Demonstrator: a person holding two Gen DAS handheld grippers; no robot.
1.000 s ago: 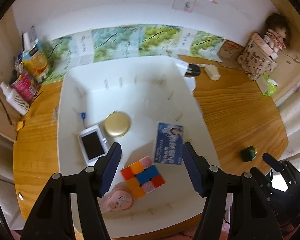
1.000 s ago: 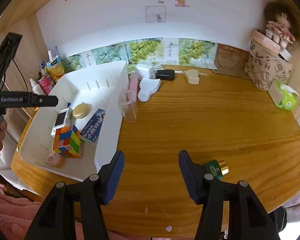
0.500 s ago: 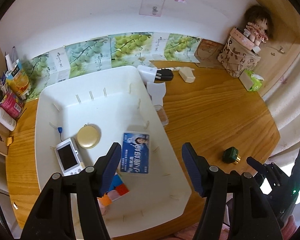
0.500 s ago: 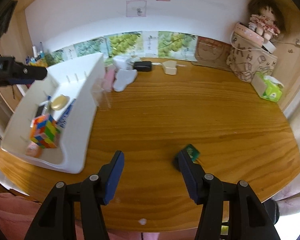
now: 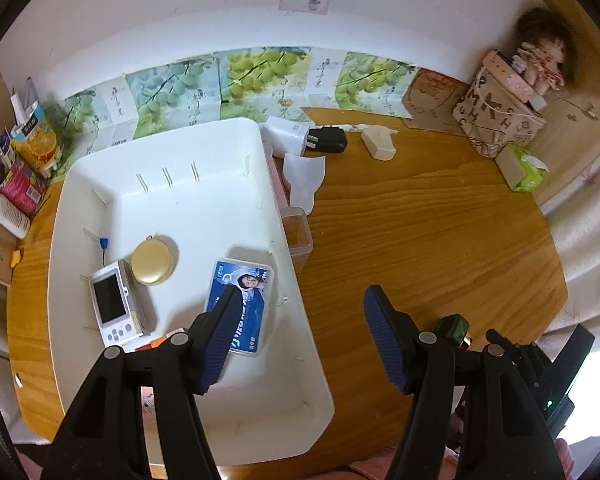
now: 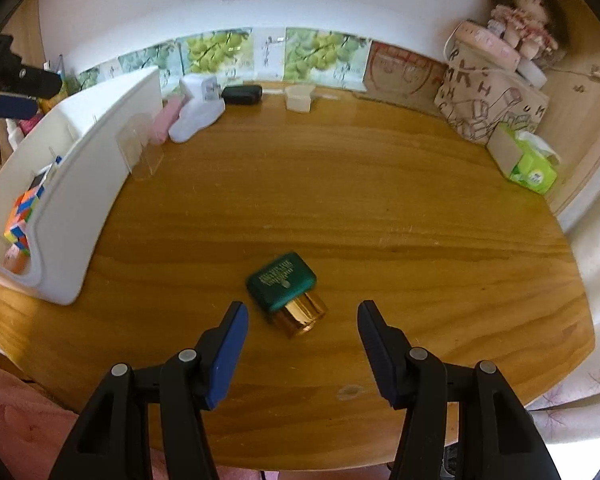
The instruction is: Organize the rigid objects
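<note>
I count one green bottle (image 6: 282, 285) with a gold cap, lying on its side on the desk (image 6: 380, 208). It is just ahead of my right gripper (image 6: 300, 330), a little toward the left finger (image 6: 226, 354). The cap end points at the gap between the fingers, and neither finger touches the bottle. These fingers stand apart about halfway and hold nothing.

There is one white bin (image 5: 236, 160). My left gripper (image 5: 296, 340) hangs over its right wall, with the left finger (image 5: 218, 344) above the inside of the bin and the right finger (image 5: 384, 344) above the bare desk. These fingers are also spread, a bit wider, and empty.

In the bin I see one blue card case (image 5: 242, 300), partly under the left finger, one round gold compact (image 5: 153, 260) and one small white camera (image 5: 114, 308), both further to the left of that finger. One coloured cube (image 6: 20, 220) and one pink round thing (image 6: 12, 258) show only from the right camera.

Beyond the fingers, against the outside of the bin wall, stands one clear small box (image 5: 298, 236), then one white scoop-like piece (image 5: 302, 178) and one white charger (image 5: 288, 134). One green tissue pack (image 6: 530, 164) is far to the right.
</note>
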